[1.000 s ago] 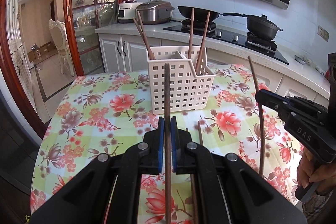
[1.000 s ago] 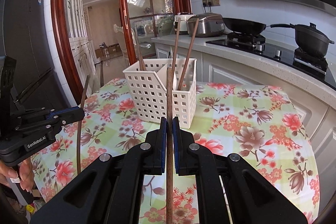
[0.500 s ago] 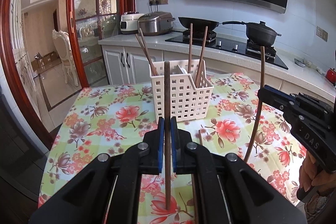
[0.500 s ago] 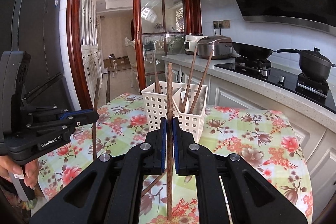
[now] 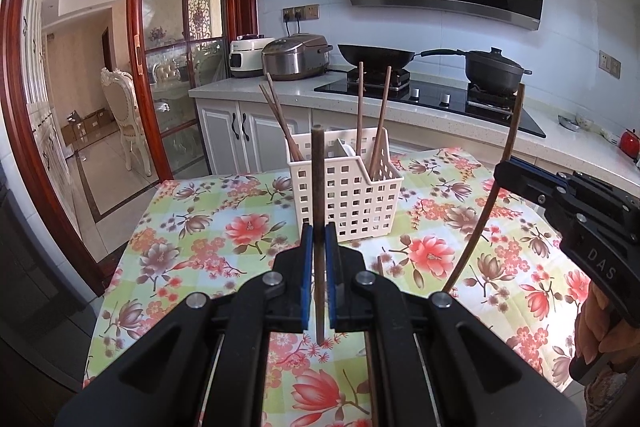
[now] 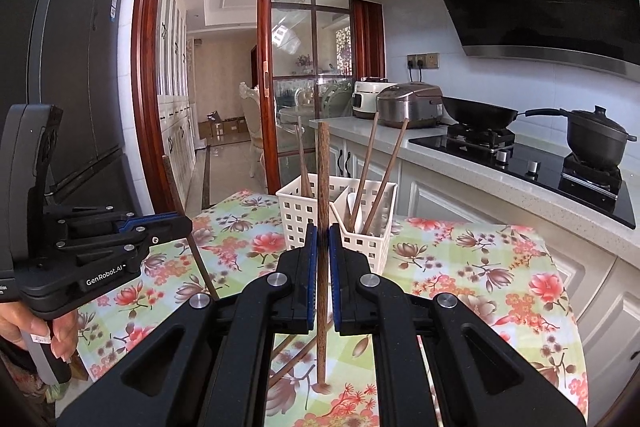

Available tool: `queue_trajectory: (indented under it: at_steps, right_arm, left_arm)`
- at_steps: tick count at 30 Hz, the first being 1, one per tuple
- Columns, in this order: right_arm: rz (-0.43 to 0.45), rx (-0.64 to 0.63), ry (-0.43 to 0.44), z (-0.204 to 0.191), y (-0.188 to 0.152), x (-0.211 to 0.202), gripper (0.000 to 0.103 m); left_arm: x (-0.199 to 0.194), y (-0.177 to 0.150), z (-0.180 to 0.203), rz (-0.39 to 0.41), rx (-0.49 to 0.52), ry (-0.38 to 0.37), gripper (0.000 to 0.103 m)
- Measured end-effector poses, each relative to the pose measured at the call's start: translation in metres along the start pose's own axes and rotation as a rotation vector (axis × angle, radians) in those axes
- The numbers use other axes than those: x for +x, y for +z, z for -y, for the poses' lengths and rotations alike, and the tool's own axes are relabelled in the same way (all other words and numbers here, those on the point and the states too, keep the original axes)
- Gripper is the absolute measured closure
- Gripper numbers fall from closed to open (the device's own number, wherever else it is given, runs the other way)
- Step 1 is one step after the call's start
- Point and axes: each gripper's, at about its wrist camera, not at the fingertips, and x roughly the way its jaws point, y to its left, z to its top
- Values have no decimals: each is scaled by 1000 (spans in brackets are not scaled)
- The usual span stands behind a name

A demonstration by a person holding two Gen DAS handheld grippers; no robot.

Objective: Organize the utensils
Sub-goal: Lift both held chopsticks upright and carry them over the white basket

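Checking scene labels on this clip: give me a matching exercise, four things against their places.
Things:
1. left gripper
2. basket
3. wok
4. rice cooker

Places:
A. on the stove
B. on the floral table
C. counter, left of the stove
D. shut on an upright chopstick

Pairs: 1-D, 2-B, 3-A, 4-C

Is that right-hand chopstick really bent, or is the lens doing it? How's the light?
Left wrist view: the right hand-held gripper's chopstick curves near the frame edge, so probably fisheye bowing. Right wrist view: the same chopstick is central and straight. Both views: bright, even daylight, white basket sharp.
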Motion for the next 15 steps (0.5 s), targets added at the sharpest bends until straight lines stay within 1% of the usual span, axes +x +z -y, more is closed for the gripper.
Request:
queue_trajectory:
  at_steps: [8,15]
  right_arm:
    - [5,8,-4,0,3,-2,96]
    - [2,-11,-8,-2,8,1,96]
  left_arm:
    - [-9,0,-3,21,-2,3,97]
    - [-15,3,-4,37,1,1,97]
